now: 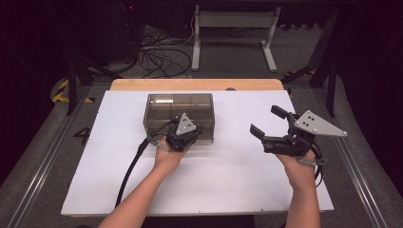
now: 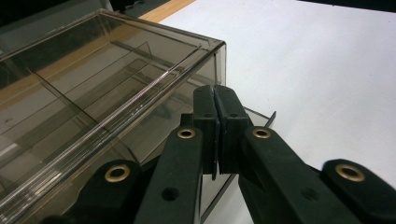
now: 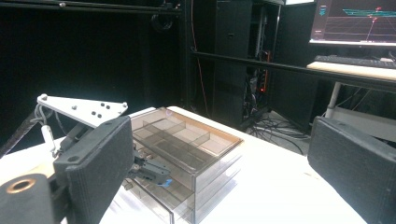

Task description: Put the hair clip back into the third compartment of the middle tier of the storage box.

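Item: smoked transparent compartment box (image 1: 178, 115), set on the white table (image 1: 237, 180) toward the far side, left of centre, its interior divided by clear partitions and a thin clear drawer front or flap (image 2: 254, 122) seen projecting low at the near face. Left gripper (image 2: 215, 100): jaws pressed together at the near face of the box just under its top rim, with a thin clear edge apparently caught between the pads, though whether the pads truly pinch it cannot be told for certain. Right gripper (image 1: 270, 122): jaws spread wide, nothing between them, held above the table well apart from the box on its right side. Hazards noted: the box is light and is not steadied by the right gripper, so a pull from the left gripper is judged likely to drag the whole box across the smooth sheet instead of drawing out the drawer. The pinched edge is thin and slick; slippage from the pads is to be expected if the pull is angled upward or sideways. A twisted pull may jam the drawer in its slot. The cable (image 1: 130, 166) trailing from the left gripper may snag at the table edge.
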Demonstrator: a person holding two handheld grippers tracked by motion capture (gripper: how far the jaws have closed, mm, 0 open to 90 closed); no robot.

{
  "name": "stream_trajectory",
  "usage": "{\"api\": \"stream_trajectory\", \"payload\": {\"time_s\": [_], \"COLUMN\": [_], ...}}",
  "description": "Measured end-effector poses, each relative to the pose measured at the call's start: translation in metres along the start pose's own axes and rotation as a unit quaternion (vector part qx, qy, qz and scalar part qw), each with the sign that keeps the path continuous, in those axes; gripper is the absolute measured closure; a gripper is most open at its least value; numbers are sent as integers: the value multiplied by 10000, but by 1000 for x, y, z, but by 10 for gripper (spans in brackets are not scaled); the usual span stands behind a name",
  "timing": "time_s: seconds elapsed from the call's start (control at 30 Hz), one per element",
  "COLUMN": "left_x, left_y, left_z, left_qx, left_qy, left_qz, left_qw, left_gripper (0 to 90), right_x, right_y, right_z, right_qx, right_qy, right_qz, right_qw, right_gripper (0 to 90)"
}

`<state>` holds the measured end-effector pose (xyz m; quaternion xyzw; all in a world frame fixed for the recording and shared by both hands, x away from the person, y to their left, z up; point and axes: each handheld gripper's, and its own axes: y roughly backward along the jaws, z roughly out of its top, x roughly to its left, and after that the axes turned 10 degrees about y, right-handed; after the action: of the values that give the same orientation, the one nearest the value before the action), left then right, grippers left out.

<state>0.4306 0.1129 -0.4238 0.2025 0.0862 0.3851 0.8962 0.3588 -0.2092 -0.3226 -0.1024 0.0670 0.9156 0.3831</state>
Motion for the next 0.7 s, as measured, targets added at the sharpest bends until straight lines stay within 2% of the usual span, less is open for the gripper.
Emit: {"api": "stream_trajectory", "payload": {"time_s": [0.13,0.33,0.7], "left_x": [1,1,2], "left_y": [-2,-5,-7], "left_z": [-1,-3,-4], "left_qx": [43,136,215], "left_qy": [0,39,51], "left_qz": [24,35,58], "left_qw": [10000,9999,9997], "left_gripper": [883,882,869], "right_x": [0,0,1], "right_y": [0,-1,-3], "right_z": [0,-1,-1], "right_qx": [18,38,33], "right_qy": [-18,82,20], "right_qz": [13,22,36], "right_qw": [10000,10000,10000], "right_gripper": [80,80,80]}}
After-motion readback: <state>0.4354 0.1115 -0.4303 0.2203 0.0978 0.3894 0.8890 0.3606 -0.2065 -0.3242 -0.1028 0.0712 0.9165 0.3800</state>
